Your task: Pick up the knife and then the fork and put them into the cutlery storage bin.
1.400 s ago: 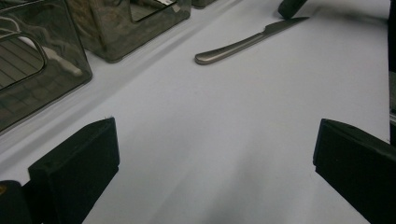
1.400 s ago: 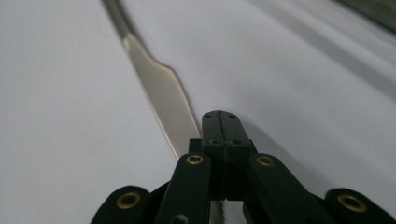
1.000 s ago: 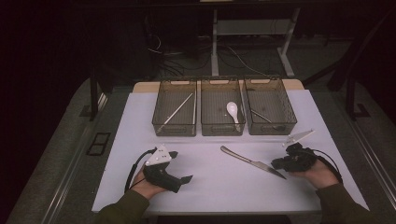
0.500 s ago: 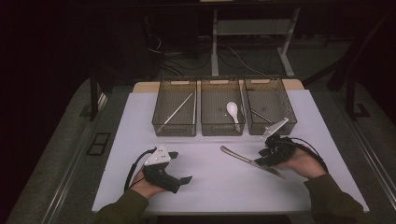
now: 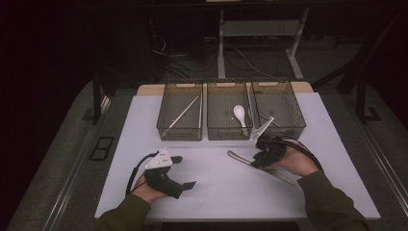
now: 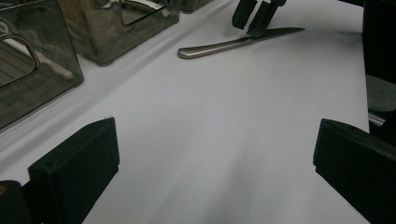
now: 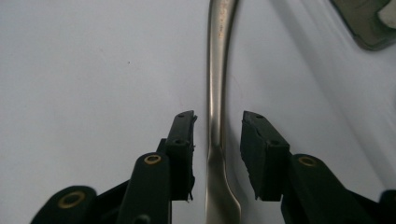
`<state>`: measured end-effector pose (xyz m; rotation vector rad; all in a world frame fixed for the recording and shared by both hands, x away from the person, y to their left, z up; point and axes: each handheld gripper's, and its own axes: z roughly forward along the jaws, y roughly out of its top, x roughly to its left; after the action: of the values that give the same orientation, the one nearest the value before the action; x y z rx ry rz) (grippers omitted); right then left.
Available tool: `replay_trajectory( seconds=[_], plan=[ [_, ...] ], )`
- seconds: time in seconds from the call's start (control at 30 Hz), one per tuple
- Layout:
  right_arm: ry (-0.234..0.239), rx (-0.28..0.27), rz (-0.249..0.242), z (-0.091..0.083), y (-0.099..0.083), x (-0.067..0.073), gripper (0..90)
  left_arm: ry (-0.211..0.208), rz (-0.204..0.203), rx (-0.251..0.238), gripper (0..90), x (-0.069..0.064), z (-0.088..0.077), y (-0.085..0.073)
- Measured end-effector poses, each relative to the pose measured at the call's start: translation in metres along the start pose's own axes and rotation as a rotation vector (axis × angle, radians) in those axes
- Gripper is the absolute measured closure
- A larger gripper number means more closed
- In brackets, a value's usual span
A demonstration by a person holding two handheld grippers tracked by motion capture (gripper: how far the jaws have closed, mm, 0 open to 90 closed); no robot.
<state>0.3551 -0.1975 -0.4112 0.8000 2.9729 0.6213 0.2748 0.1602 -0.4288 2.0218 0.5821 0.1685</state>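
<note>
Since the earlier frame, the right gripper (image 7: 217, 135) has been brought over the knife (image 7: 215, 84); its jaws, just closing, straddle the handle ungripped. Beside the knife, the left gripper (image 5: 180, 171) is held open and empty.

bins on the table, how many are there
3, in a row at the table's far edge: the left bin holds a long thin utensil, the middle bin a white spoon, the right bin another utensil, hard to identify.

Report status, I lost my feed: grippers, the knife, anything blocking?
Right gripper straddling the knife, jaws just closing, pads not yet touching. Left gripper open, idle on the table. Nothing in the way.
</note>
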Motion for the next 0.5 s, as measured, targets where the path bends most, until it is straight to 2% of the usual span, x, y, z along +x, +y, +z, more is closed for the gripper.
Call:
replay_trajectory(
  seconds=[0.33,0.5],
  plan=[
    [-0.016,0.101,-0.047,0.011,0.01,0.002,75.4,-0.003,0.004,0.009,0.0,-0.001,0.001,0.0],
    [-0.028,0.132,-0.069,0.015,0.013,0.004,77.6,-0.003,0.004,0.011,0.0,-0.002,0.002,0.0]
  ],
)
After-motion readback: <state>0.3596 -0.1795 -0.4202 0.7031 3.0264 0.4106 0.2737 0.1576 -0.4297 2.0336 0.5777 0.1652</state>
